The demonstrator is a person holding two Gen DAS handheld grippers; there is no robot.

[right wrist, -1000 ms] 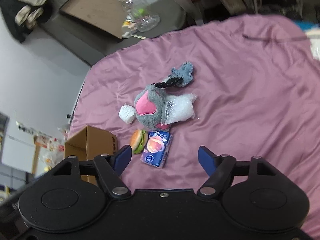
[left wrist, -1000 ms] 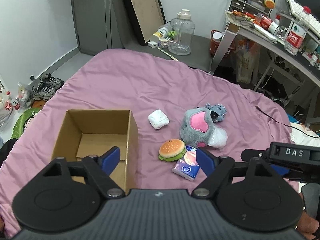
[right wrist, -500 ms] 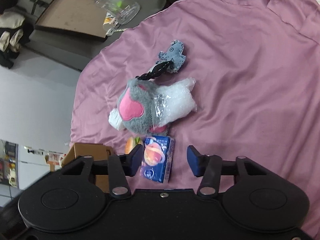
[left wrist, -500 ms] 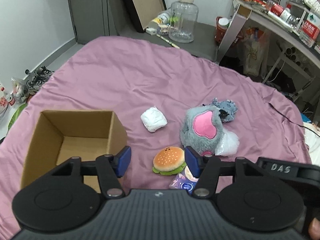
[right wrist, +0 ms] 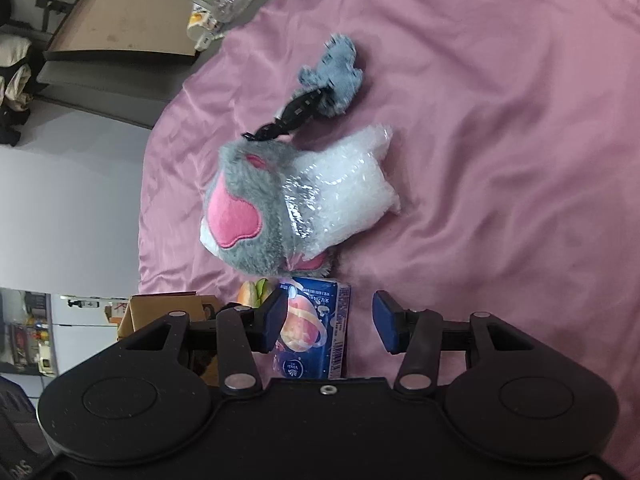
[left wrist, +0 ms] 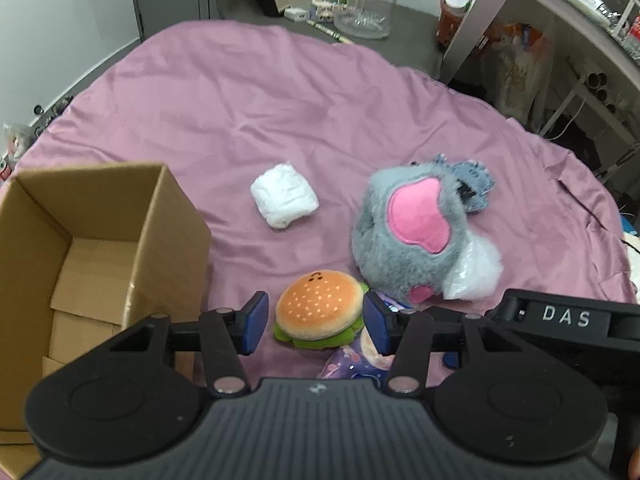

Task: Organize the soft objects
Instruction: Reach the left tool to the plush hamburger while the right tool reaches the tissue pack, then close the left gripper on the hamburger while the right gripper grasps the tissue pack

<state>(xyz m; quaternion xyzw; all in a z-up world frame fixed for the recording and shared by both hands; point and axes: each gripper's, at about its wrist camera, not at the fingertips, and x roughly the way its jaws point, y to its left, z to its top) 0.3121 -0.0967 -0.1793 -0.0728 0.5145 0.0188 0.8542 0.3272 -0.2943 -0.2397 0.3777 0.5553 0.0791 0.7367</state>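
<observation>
A burger plush (left wrist: 320,308) lies on the purple bedsheet (left wrist: 240,100) between the fingers of my left gripper (left wrist: 316,322). Its jaws are closing; a small gap still shows at the left pad. A blue tissue pack (right wrist: 316,328) with a planet picture lies between the fingers of my right gripper (right wrist: 328,324), which is open, with a clear gap at its right pad. An open cardboard box (left wrist: 100,240) stands left of the burger. A grey plush (left wrist: 408,232) with a pink patch, a white plastic bag (left wrist: 472,268) and a white rolled bundle (left wrist: 284,196) lie beyond.
A small blue-grey plush (right wrist: 332,72) with a black clip (right wrist: 296,116) lies past the grey plush. Beyond the bed's far edge are a clear water jug (left wrist: 366,4), a leaning board (right wrist: 120,16) and a cluttered desk (left wrist: 560,8) on the right.
Both grippers have come down close to the bed and their jaws have narrowed. The burger now sits between the left fingers, the tissue pack between the right fingers.
</observation>
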